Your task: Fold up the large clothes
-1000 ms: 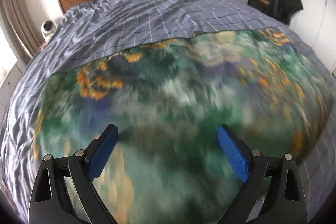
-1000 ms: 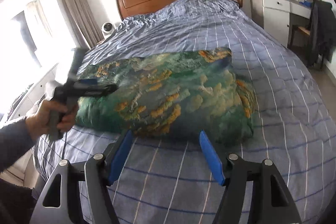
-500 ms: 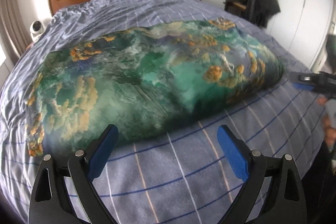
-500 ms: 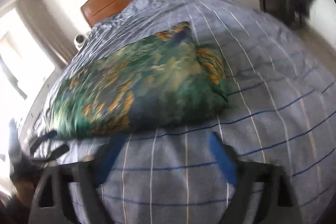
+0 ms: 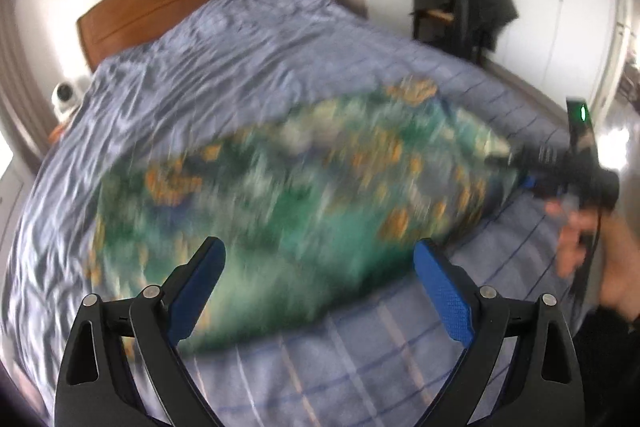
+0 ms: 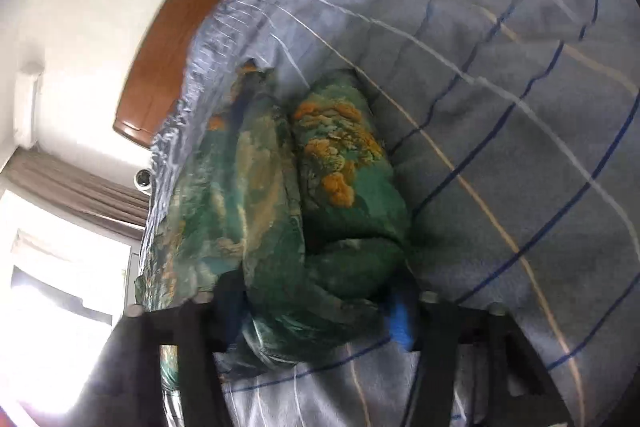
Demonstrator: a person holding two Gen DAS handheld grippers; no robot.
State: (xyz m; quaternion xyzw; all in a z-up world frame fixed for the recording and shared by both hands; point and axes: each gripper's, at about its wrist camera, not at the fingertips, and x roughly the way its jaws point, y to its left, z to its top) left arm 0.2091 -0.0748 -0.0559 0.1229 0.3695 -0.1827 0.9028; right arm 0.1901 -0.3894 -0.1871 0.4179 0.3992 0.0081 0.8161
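Closing right gripper (image 6: pixel 316 311) apparently clamps one green garment (image 6: pixel 328 219); left gripper (image 5: pixel 320 287) fingers wide, empty.

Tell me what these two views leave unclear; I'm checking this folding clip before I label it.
- Left wrist view: motion blur smears the green garment, so its folds and edges are unreadable.
- Left wrist view: the right claw is small and blurred at the garment's end; its jaws can't be read.
- Right wrist view: the right claw's fingers are blurred and half buried in cloth, so actual pressing is uncertain.
- Right wrist view: window glare washes out the lower left.
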